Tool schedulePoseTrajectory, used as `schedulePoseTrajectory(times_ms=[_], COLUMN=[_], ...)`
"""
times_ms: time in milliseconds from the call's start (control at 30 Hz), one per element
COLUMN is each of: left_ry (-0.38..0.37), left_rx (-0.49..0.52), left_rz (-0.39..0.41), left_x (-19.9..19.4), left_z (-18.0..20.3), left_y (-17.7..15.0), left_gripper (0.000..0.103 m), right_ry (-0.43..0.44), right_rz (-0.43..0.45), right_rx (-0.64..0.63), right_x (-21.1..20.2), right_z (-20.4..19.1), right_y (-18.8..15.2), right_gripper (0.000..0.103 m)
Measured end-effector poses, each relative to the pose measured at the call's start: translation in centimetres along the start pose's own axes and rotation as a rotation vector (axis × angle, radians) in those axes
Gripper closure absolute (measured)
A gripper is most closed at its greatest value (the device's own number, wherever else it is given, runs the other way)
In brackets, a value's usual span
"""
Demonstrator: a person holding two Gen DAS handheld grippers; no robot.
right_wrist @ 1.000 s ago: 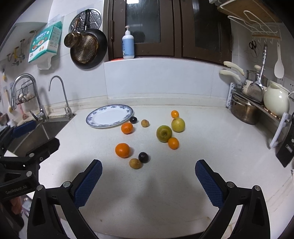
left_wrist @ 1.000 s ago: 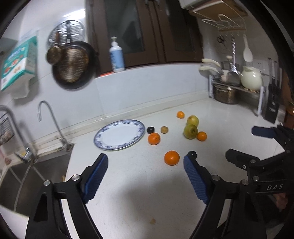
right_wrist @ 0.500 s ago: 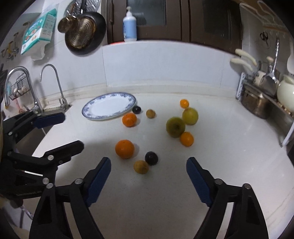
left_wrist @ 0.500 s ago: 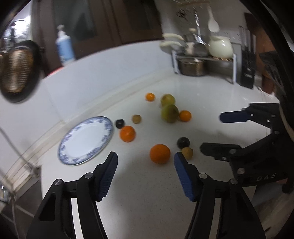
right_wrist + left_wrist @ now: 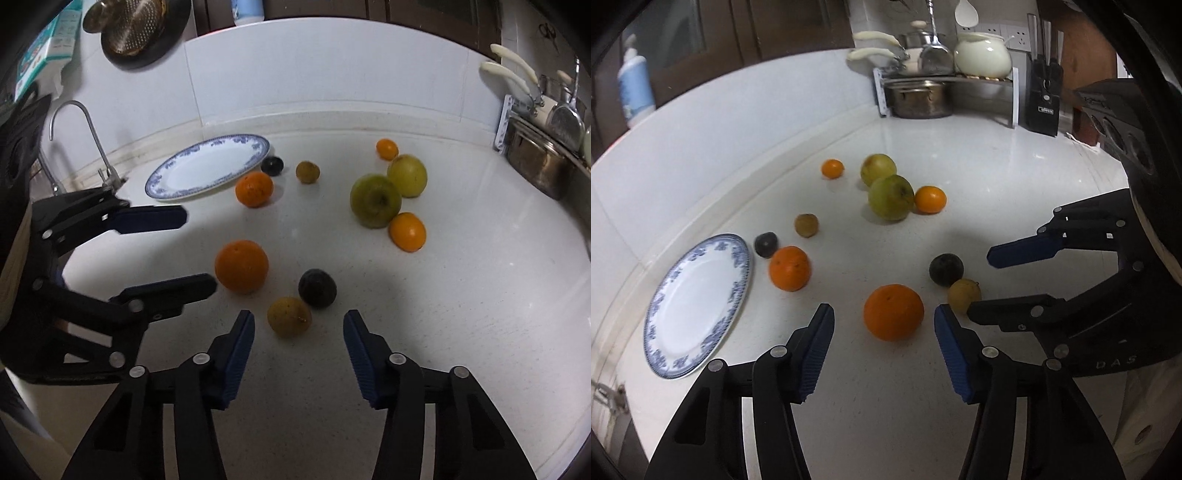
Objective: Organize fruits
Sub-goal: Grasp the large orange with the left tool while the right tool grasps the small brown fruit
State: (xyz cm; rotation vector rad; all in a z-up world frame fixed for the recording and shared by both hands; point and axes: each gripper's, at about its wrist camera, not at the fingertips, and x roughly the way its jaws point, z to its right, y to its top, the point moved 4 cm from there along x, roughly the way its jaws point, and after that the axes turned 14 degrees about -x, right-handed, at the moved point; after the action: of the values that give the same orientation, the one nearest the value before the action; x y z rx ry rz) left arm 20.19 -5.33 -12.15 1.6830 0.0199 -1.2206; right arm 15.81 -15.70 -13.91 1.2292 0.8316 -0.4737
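Observation:
Several fruits lie loose on the white counter beside a blue-rimmed plate (image 5: 696,302) (image 5: 208,166). My left gripper (image 5: 884,321) is open and empty, its jaws either side of a large orange (image 5: 893,311) (image 5: 242,266) without touching it. My right gripper (image 5: 299,325) is open and empty just in front of a small brownish-yellow fruit (image 5: 289,316) (image 5: 964,294) and a dark plum (image 5: 317,287) (image 5: 946,269). Farther off lie another orange (image 5: 789,267), two green apples (image 5: 891,197) (image 5: 878,170), small oranges and a second dark fruit (image 5: 765,244).
A sink with a tap (image 5: 79,144) lies left of the plate. A metal rack with pots and a white kettle (image 5: 982,57) stands at the back right, with a knife block (image 5: 1043,107) beside it. A pan (image 5: 136,29) hangs on the wall.
Both grippers have moved forward and down toward the near fruits. The left jaws now flank the large orange; the right jaws have narrowed and sit close to the brownish-yellow fruit.

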Motion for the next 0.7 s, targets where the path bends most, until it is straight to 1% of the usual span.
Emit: schedulePoseTrajectory(times_ms=[200,300,467,500,600,700], left_ry=[-0.054,-0.065,-0.079,-0.078,-0.077,-0.074], left_rx=[-0.020,-0.022,-0.031,-0.031,-0.036,-0.040], left_rz=[-0.041,-0.049,-0.064,-0.066,-0.069,-0.076], left_x=[1.4,1.8,2.4,2.5,2.6,2.8], left_z=[-0.5,-0.5,-0.5,-0.5,-0.4,-0.3], left_y=[0.0,0.1,0.0,0.0,-0.1,-0.3], left_gripper=[0.051,0.052,0.053,0.053,0.054,0.060], right_ry=[0.033,0.046,0.057,0.061,0.058,0.056], right_rz=[-0.014,-0.020,-0.021,-0.021,-0.017,-0.012], right_rx=[0.008,0.012,0.018,0.021,0.023,0.029], right_x=[1.2,1.6,2.0,1.9,1.8,1.6], right_z=[-0.1,-0.1,0.1,0.2,0.3,0.6], right_y=[0.1,0.2,0.3,0.2,0.1,0.1], right_gripper=[0.061,0.063,0.070,0.073,0.073,0.073])
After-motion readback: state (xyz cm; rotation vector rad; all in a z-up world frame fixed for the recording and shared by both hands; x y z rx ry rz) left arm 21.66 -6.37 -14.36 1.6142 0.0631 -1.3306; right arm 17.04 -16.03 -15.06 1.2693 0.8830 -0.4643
